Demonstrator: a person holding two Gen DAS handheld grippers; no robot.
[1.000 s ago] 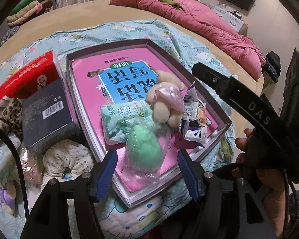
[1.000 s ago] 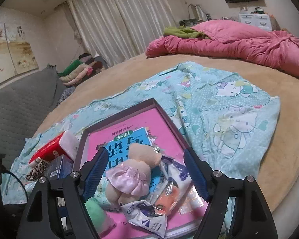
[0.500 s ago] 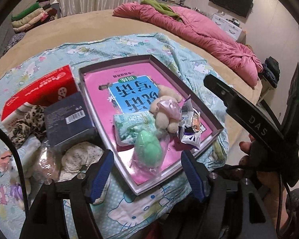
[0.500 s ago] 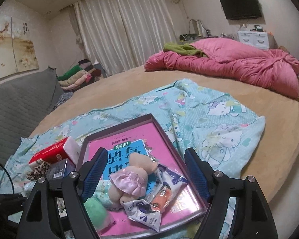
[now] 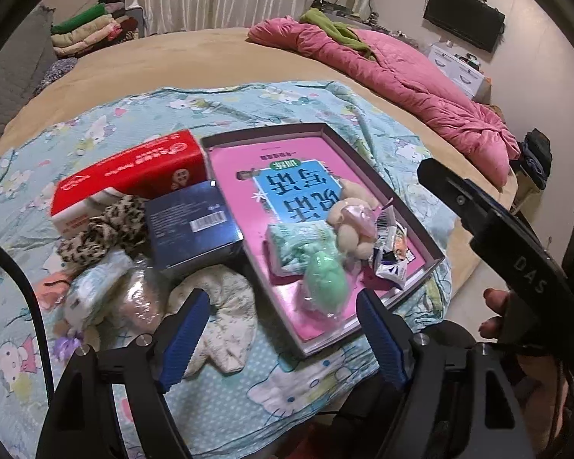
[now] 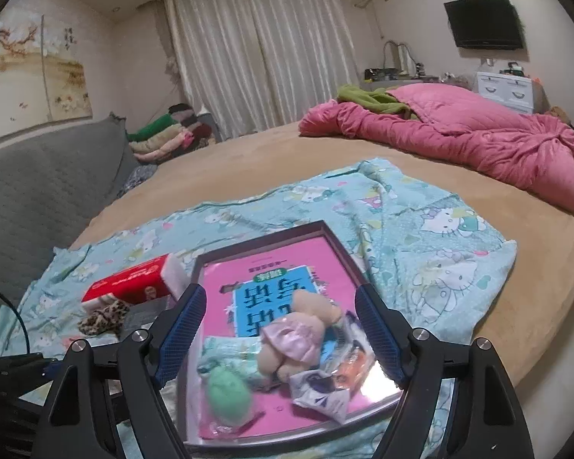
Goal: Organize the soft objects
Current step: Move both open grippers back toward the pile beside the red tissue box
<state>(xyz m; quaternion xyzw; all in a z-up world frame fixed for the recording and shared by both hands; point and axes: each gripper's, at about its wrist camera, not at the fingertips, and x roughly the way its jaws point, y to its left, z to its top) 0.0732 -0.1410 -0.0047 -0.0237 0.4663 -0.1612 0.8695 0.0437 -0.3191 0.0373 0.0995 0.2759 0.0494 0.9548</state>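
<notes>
The left wrist camera looks steeply down from above the bed's near edge, close over the pink tray (image 5: 421,229). The right wrist camera looks more level, across the bed (image 6: 287,145) to the curtains (image 6: 256,46). Both views share the tray (image 6: 271,237) and the red box (image 5: 134,168).

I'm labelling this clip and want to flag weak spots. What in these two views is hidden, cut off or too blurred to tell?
- Left wrist view: the clear-wrapped bundle beside the dark blue box; glare on the wrap hides its contents.
- Left wrist view: the small purple thing, partly behind the left gripper.
- Right wrist view: the green soft toy and snack packets in the tray are blurred; their print is unreadable.
</notes>
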